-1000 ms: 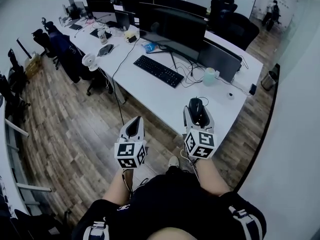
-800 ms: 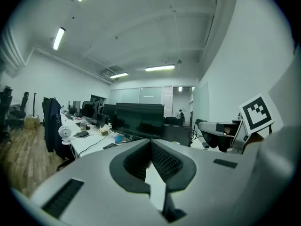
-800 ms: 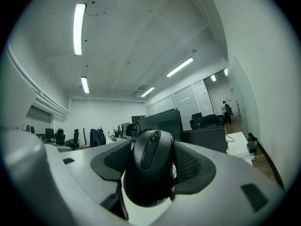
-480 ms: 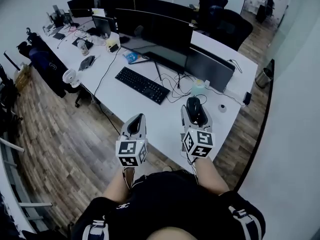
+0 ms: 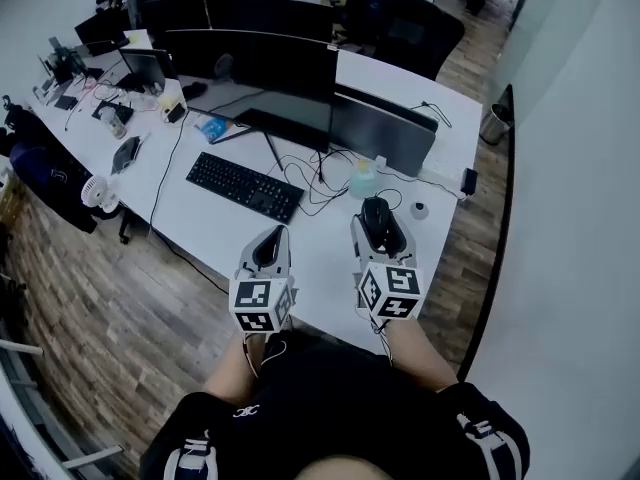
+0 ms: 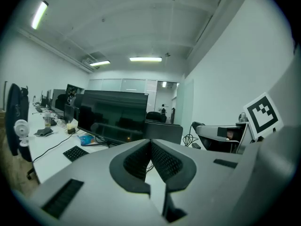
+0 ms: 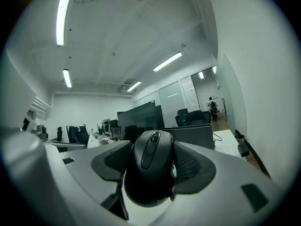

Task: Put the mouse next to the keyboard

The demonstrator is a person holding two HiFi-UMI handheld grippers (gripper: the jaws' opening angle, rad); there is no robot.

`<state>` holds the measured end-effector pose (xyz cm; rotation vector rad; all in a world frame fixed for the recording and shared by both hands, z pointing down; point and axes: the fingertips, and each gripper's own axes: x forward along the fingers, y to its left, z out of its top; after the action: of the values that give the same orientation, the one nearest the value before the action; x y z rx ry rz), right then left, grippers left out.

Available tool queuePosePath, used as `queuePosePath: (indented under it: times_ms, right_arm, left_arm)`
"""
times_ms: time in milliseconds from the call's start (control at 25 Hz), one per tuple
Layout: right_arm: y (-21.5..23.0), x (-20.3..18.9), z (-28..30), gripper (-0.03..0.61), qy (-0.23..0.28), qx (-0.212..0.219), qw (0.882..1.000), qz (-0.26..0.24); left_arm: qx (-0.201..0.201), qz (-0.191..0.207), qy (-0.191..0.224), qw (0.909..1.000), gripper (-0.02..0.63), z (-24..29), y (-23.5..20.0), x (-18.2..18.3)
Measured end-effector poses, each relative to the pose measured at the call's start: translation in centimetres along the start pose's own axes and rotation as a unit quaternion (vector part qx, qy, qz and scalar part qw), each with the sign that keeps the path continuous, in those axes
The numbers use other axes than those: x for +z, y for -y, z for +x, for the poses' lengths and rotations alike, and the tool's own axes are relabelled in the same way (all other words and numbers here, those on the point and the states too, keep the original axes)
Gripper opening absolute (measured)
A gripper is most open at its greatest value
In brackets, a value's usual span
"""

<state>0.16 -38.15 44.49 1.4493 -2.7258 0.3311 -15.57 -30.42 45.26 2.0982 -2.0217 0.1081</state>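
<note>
R gripper [image 5: 377,216], grey moulded plastic w/ a white cube of black square markers at its back, is clamped on the black, rounded, smooth plastic mouse [image 7: 151,166]. Dark ribbed rubber pads [image 7: 193,161] press its two flanks. Scroll wheel & button seam show on its domed back, fat tail end toward the camera. In the head view the mouse sits in those jaws over the near-right part of the long, white, flat-topped desk [image 5: 215,230]. It is to the right of the black, slim, rectangular keyboard [image 5: 244,186] & apart from it, w/ a tangle of thin black cables [image 5: 318,183] between

L gripper [image 5: 272,240], same grey shell + marker cube, is beside it on the left, over the desk's near edge. Its jaws are together: cross-hatched pads [image 6: 164,161] meet in a narrow V at the tips, nothing betw them

Behind the kbd: a wide, dark, gently curved glossy monitor [image 5: 250,58] on a thin stand. Right of that, a grey flat slab-like screen back [image 5: 385,133]. A pale green, translucent, round bottle [image 5: 363,180] stands just beyond the mouse. Small white round fan [image 5: 98,193] at the desk's left edge. Floor [image 5: 110,298] is brown wood-look planks. Black padded office chair [image 5: 415,33] on the far side
</note>
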Motion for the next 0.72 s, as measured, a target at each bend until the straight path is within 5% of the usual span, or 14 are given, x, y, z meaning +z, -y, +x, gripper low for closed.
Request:
queuePosePath:
  times_ms: [400, 720]
  right_arm:
    - [1.1, -0.2, 0.9, 0.301, 0.001, -0.078, 0.997, -0.007]
    - [2.2, -0.9, 5.0, 0.301, -0.002, -0.118, 0.993, -0.001]
  left_arm:
    - [-0.118, 0.023, -0.007, 0.9927, 0.012, 6.0, 1.1, 1.3]
    - [-0.15, 0.025, -0.013, 0.9883, 0.012, 7.5, -0.8, 1.3]
